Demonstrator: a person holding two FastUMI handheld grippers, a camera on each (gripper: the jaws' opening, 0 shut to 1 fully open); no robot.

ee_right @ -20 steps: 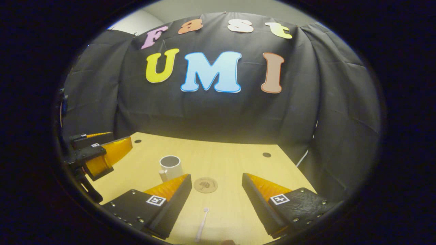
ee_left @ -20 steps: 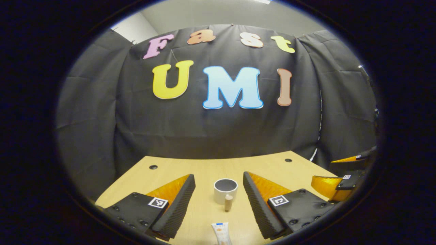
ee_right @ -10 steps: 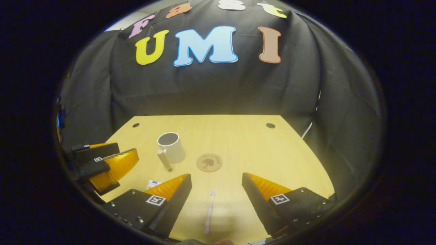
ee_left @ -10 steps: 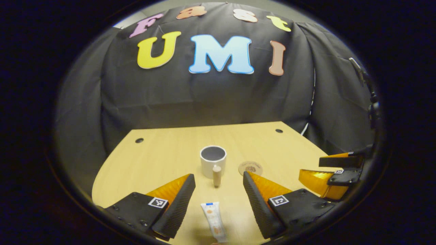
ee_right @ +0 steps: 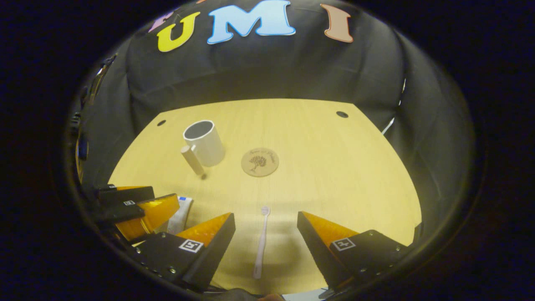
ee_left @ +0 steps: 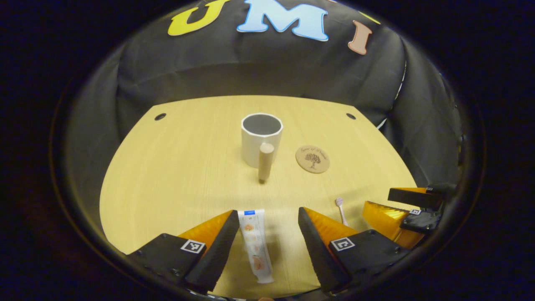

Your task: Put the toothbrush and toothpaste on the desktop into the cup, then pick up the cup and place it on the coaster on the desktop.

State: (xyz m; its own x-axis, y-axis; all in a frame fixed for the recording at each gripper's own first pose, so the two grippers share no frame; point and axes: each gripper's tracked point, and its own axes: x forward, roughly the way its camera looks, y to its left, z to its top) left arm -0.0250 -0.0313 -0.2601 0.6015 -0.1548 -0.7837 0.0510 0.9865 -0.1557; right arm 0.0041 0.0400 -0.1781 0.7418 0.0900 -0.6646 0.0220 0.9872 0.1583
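A white toothpaste tube lies flat on the wooden desk, between the spread fingers of my open left gripper. A pale toothbrush lies between the fingers of my open right gripper; its head also shows in the left gripper view. The white cup stands upright mid-desk, with a wooden peg-like handle on its near side. The round brown coaster lies just right of the cup. Neither gripper touches anything.
The other gripper shows at the right edge of the left gripper view, and the left one at the left edge of the right gripper view. Two dark holes mark the desk's far corners. Black cloth walls the booth.
Both grippers have tilted down and come lower over the desk. The toothpaste now lies between the left fingers and the toothbrush between the right fingers. Nothing on the desk moved.
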